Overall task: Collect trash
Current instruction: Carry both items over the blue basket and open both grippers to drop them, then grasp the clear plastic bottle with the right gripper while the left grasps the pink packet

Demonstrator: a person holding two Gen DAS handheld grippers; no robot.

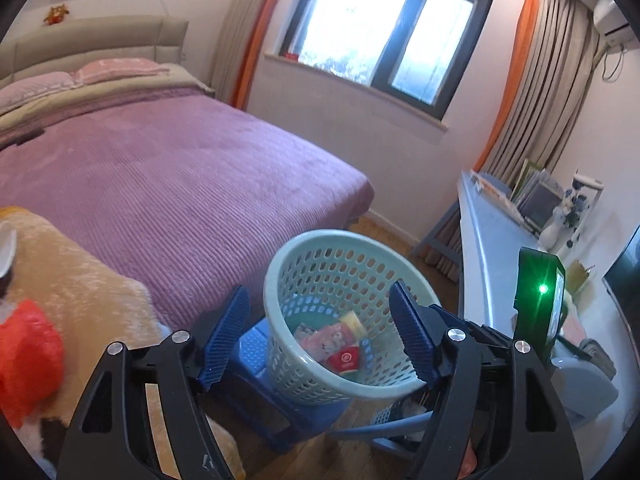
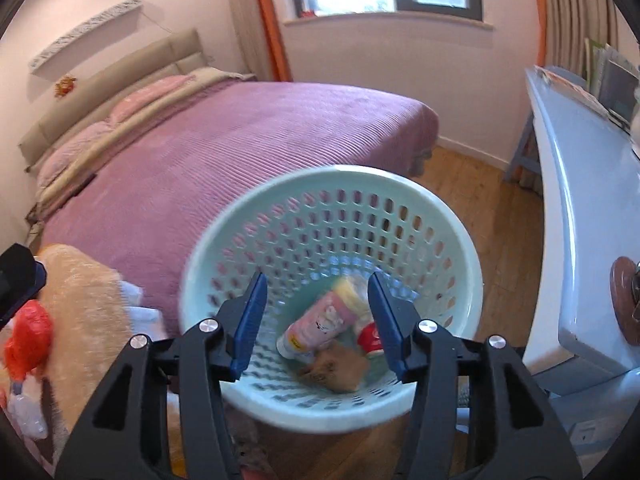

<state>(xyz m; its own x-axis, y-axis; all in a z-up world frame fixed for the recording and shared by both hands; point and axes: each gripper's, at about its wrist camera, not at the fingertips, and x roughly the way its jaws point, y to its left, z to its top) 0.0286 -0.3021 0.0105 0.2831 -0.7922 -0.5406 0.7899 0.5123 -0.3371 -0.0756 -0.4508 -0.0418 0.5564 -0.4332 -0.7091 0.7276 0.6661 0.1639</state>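
Observation:
A pale green perforated basket [image 1: 276,268] [image 2: 192,280] stands on a blue stool [image 1: 256,344] beside the bed. Inside it lie a pink wrapper [image 1: 320,340] [image 2: 320,322], a red-and-white pack [image 1: 346,360] [image 2: 370,336], a yellow piece [image 1: 352,320] and a brown crumpled piece [image 2: 340,364]. My left gripper [image 1: 318,290] hovers over the basket's near rim, open, with nothing between its blue pads. My right gripper [image 2: 317,280] points down into the basket mouth, also open and empty; the trash lies below it, slightly blurred.
A bed with a purple cover [image 1: 180,184] fills the left and back. A beige plush toy [image 1: 80,300] with an orange-red bag [image 1: 28,360] on it sits at the near left. A pale blue desk [image 1: 480,240] [image 2: 580,200] runs along the right, wooden floor [image 2: 480,208] between.

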